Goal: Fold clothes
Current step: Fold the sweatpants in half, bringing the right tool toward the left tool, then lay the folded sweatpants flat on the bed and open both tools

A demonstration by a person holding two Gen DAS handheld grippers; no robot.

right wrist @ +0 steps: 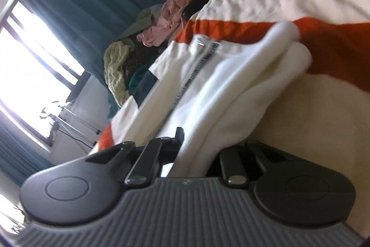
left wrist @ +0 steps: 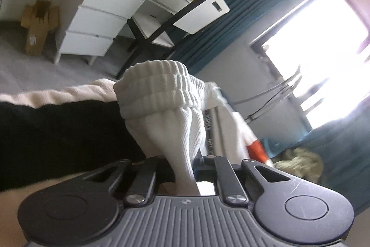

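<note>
My left claw [left wrist: 185, 168] is clamped on the white zip jacket's ribbed cuff [left wrist: 159, 89] and my right claw [right wrist: 196, 154] on its body [right wrist: 208, 94], lifting it off the striped bedspread [right wrist: 300, 4] to fold

The left gripper [left wrist: 185, 168] is tilted upward, its jaws pinched tight on white ribbed cloth [left wrist: 161, 94] that bunches up just beyond them. The right gripper [right wrist: 198, 149] lies low and rolled to one side, its jaws likewise closed on a fold of the white cloth running away from it.
</note>
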